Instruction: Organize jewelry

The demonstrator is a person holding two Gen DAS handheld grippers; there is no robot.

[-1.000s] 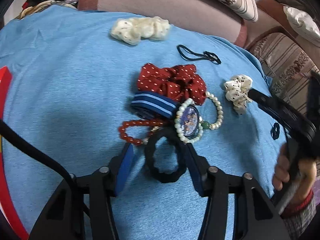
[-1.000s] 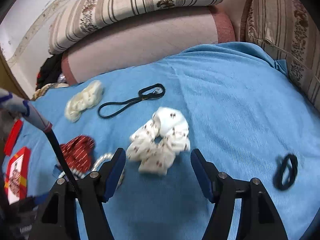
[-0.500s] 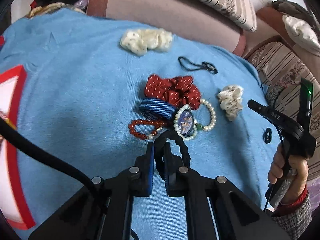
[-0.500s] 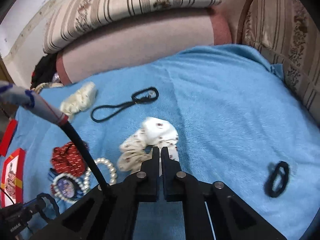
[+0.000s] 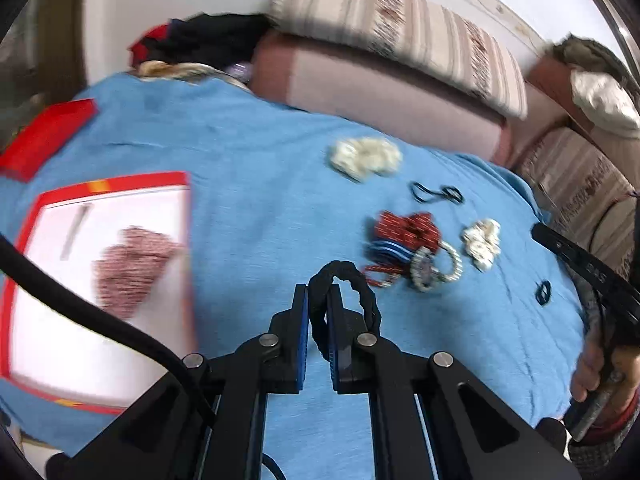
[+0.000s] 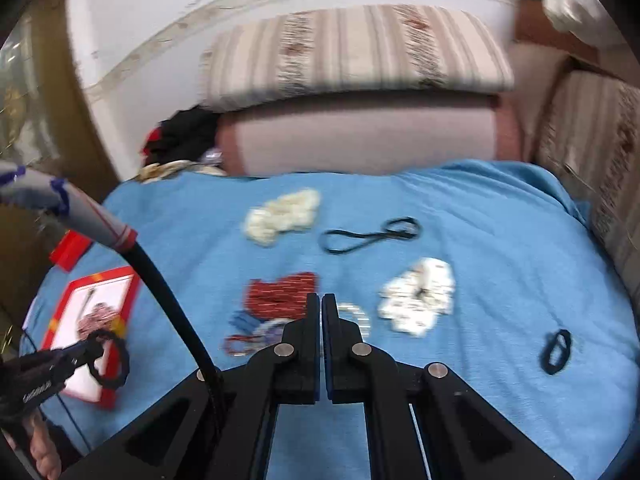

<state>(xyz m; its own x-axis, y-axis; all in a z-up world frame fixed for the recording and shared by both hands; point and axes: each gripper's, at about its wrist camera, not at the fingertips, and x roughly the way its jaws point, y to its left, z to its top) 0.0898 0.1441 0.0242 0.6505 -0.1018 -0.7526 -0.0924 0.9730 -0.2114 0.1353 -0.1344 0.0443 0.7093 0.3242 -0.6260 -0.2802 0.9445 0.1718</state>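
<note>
My left gripper (image 5: 317, 296) is shut on a black scrunchie (image 5: 362, 292) and holds it above the blue cloth (image 5: 260, 184); it also shows in the right wrist view (image 6: 110, 360) over a red-rimmed white tray (image 5: 108, 220). The tray holds a pink-red patterned item (image 5: 132, 264). A pile lies on the cloth: a red dotted scrunchie (image 5: 408, 228), a blue striped band (image 5: 390, 252), a red bead bracelet (image 5: 376, 274) and pearl bracelets (image 5: 436, 268). My right gripper (image 6: 321, 300) is shut and empty above this pile.
On the cloth lie a cream scrunchie (image 6: 282, 216), a white dotted scrunchie (image 6: 418, 300), a thin black hair tie (image 6: 372, 236) and a small black hair tie (image 6: 556, 350). A red lid (image 5: 48, 136) lies far left. Sofa cushions (image 6: 352, 52) stand behind.
My left gripper closed on the black scrunchie, lifted it off the cloth and swung left toward the tray. My right gripper shut empty and drew back from the white dotted scrunchie.
</note>
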